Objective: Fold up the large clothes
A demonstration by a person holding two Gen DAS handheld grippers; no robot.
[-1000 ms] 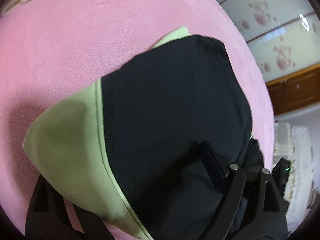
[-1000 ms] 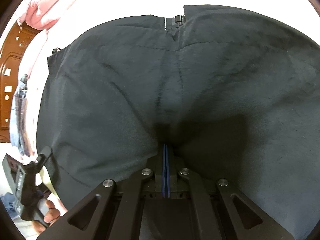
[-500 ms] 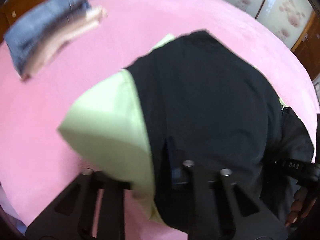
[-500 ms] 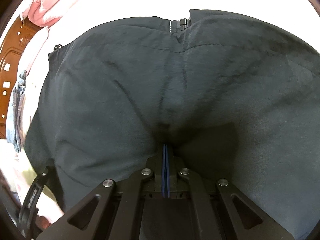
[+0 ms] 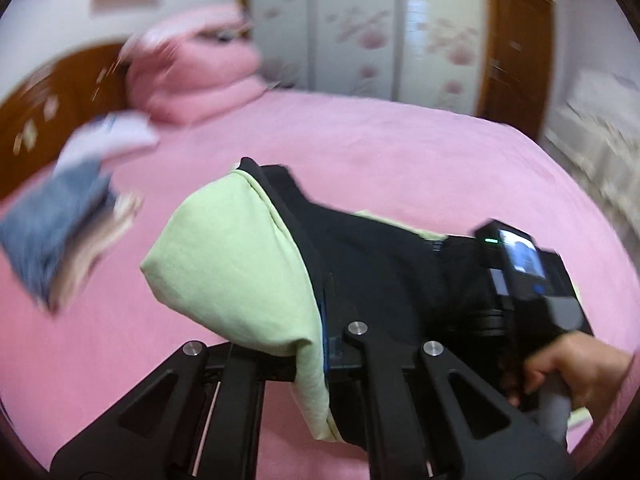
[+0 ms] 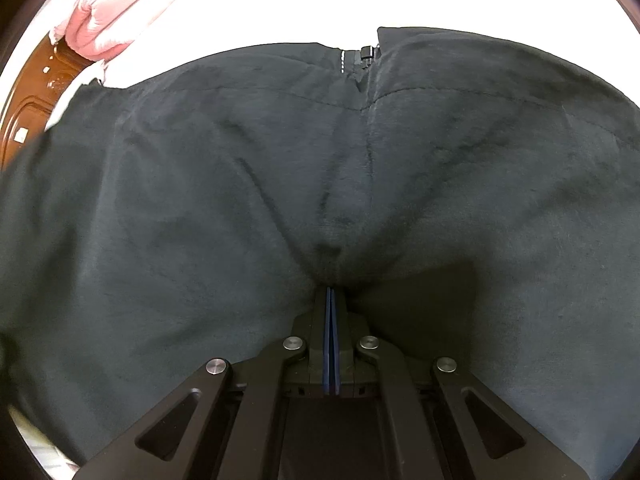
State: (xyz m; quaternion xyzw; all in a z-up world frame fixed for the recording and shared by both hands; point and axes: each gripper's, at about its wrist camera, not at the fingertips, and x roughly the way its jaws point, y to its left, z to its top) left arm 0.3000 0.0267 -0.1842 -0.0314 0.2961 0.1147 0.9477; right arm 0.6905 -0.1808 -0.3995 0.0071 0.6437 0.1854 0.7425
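A black zip jacket with a light green lining [image 5: 240, 264] is held up over a pink bed [image 5: 400, 144]. My left gripper [image 5: 324, 320] is shut on the jacket's edge, where green lining meets black cloth. My right gripper [image 6: 330, 300] is shut on a pinch of the black jacket [image 6: 240, 208], which fills the right wrist view; its zip [image 6: 362, 56] runs up the middle. The right gripper and the hand holding it also show in the left wrist view [image 5: 532, 292], at the jacket's far end.
Folded clothes, blue and white [image 5: 68, 216], lie on the bed at the left. Pink pillows [image 5: 196, 68] are stacked by the wooden headboard [image 5: 44, 112]. A floral wardrobe [image 5: 360, 28] and a wooden door [image 5: 516, 52] stand behind the bed.
My left gripper has lifted and tilted up with the jacket edge, so the room now shows. The jacket hangs higher off the bed. The right gripper keeps its hold.
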